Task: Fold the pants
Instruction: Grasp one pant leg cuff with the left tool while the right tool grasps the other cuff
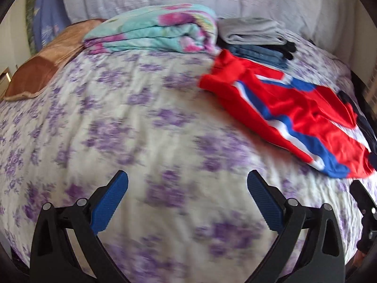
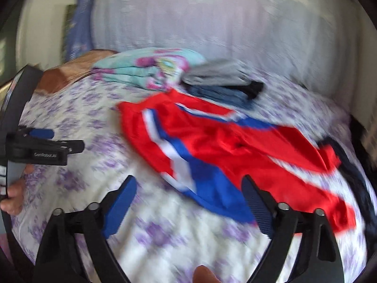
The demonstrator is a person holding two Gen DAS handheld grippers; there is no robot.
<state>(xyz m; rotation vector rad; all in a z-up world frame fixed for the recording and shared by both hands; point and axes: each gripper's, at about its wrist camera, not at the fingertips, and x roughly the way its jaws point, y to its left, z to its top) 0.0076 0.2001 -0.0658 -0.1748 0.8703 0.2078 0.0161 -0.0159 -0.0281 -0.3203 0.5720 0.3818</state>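
Note:
Red pants point(image 1: 294, 108) with blue and white side stripes lie crumpled on the right half of a bed with a purple-flowered sheet point(image 1: 141, 118). My left gripper point(image 1: 187, 174) hovers open over bare sheet, left of the pants, with nothing between its blue pads. In the right wrist view the pants point(image 2: 212, 141) spread across the middle. My right gripper point(image 2: 189, 179) is open just in front of their blue end, its right finger point(image 2: 256, 202) overlapping the cloth in the picture. The pads grip nothing. The left gripper point(image 2: 47, 141) shows at that view's left edge, held by a hand.
Behind the pants stands a stack of folded clothes point(image 1: 256, 40), grey over denim and black. A folded teal flowered blanket point(image 1: 153, 33) and a brown pillow point(image 1: 40, 70) lie at the back left. A dark garment point(image 2: 353, 169) lies at the bed's right edge.

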